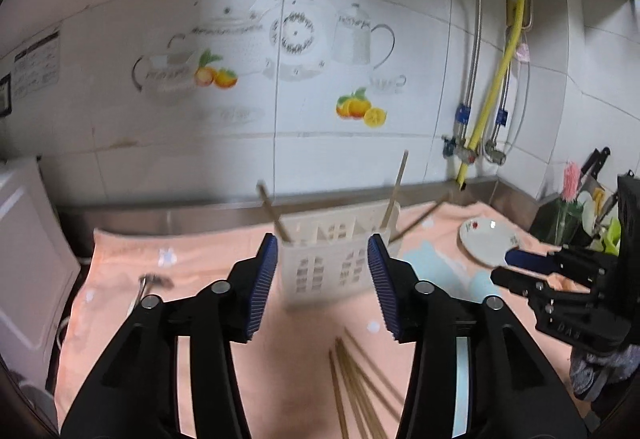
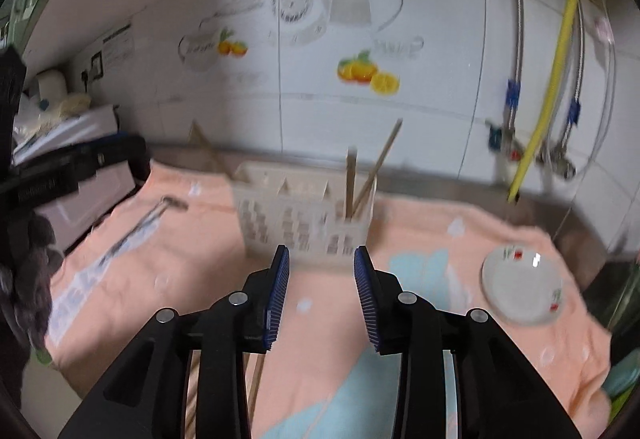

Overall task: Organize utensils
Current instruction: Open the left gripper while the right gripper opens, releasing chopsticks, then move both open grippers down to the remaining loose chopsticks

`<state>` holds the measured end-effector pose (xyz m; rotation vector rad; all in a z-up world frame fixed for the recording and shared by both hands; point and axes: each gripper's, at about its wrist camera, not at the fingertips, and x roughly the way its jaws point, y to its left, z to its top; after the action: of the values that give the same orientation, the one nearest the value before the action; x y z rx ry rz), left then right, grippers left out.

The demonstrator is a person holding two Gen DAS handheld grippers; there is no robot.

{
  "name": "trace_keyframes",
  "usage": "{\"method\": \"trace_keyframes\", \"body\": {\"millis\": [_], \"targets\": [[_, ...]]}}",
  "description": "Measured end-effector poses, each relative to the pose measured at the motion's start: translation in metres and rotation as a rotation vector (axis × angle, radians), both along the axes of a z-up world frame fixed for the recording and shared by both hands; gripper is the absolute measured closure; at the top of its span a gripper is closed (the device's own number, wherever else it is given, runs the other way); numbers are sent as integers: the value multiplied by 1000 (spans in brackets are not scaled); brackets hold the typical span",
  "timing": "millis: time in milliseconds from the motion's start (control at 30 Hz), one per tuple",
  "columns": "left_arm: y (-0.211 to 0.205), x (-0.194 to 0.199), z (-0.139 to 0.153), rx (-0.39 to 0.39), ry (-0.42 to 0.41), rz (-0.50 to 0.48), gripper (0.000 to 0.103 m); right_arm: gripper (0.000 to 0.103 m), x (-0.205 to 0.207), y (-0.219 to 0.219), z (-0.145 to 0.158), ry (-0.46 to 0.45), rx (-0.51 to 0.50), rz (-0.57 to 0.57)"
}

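A white slotted plastic caddy (image 1: 328, 263) stands on a peach towel (image 1: 200, 251), with a few wooden chopsticks (image 1: 394, 195) leaning out of it. My left gripper (image 1: 322, 267) hangs open just in front of it, its pads empty. More loose chopsticks (image 1: 360, 391) lie on the towel below that gripper. In the right wrist view the caddy (image 2: 296, 215) sits just beyond my right gripper (image 2: 322, 259), which is open and holds nothing. Chopsticks (image 2: 372, 171) stick up from the caddy's right slot. The right gripper (image 1: 502, 266) also shows at the right of the left wrist view.
A small white plate (image 2: 520, 285) with red flowers rests on the towel (image 2: 440, 239) at the right. A metal utensil (image 2: 160, 211) lies on the towel's left side. A tiled wall with pipes and a yellow hose (image 1: 496, 79) stands behind. A knife rack (image 1: 592, 199) crowds the right corner.
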<state>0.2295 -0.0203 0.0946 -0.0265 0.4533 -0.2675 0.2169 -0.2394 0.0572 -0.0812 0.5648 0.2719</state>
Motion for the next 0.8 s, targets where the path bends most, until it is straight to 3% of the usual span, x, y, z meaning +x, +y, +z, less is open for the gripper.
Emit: {"method": "trace_keyframes", "body": {"millis": [233,467,800], "targets": [[15,-30,-43,2,77,20,52,70,-42,12,-64,91,-1,28],[25,-52,-91,14,176,39,52,72,-73,30,-111,168,-11,63],[29,-80,-146,27,282,56,52,85,-83,47,-159,269,17,61]]}}
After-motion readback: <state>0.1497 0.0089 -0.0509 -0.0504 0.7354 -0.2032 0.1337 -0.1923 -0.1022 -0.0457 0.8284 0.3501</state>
